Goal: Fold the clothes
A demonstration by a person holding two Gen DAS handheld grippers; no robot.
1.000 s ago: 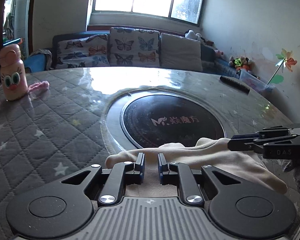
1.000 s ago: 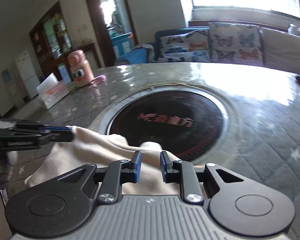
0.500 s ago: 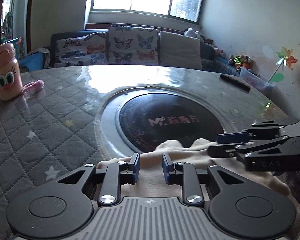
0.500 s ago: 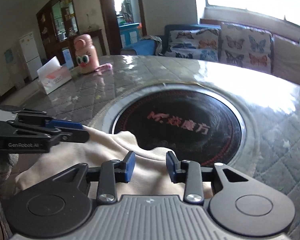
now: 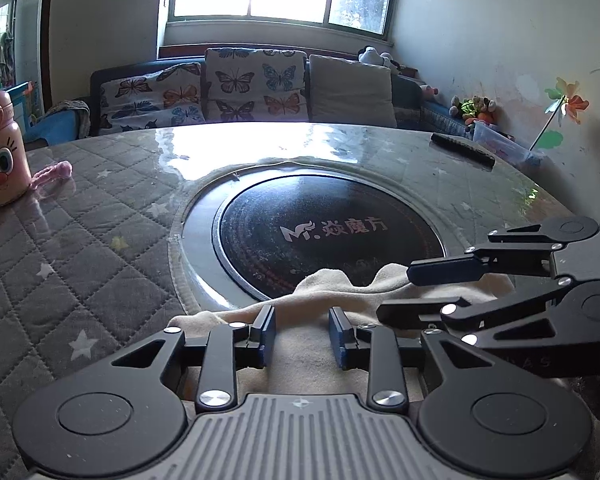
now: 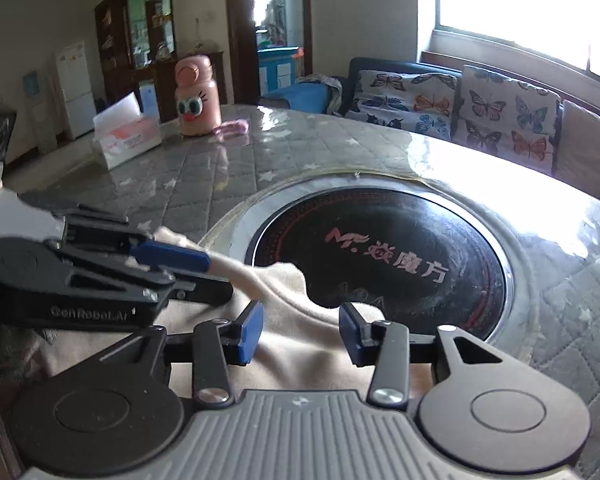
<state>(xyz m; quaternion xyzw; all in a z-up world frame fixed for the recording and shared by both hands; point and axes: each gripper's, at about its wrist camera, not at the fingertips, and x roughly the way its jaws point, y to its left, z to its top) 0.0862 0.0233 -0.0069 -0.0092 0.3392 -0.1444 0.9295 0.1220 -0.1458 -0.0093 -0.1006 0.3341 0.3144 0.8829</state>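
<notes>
Right at the near edge of the round table [image 5: 100, 216] lies a cream garment [image 5: 300, 344], bunched up, with its far hem lapping onto the black glass cooktop [image 5: 324, 224] sunk in the table's middle; in the right wrist view the same cloth [image 6: 300, 344] curls over the cooktop's near rim [image 6: 508, 280]. The left gripper [image 5: 302, 334] hovers over the garment with its blue-padded jaws apart, cloth showing between them but not pinched. The right gripper [image 6: 300, 330] is likewise spread wide above the fabric, nothing caught between its pads. Each gripper shows in the other's camera: the right one [image 5: 416, 292] reaches in from the right side over the cloth, and the left one [image 6: 216, 276] comes in from the left, somewhat blurred, its tips over a raised fold of the garment; whether that fold touches the pads I cannot tell. Farther out, a grey quilted cover with stars sits under the table's glossy top. Near the far left edge stands a pink cartoon-faced bottle [image 5: 0, 152] with a pink strap [image 5: 52, 172] beside it, and a tissue box [image 6: 126, 136] just next to them. A dark remote-like bar [image 5: 462, 150] lies by the far right edge. Beyond the table is a sofa with butterfly cushions [image 5: 252, 84] under a bright window.
</notes>
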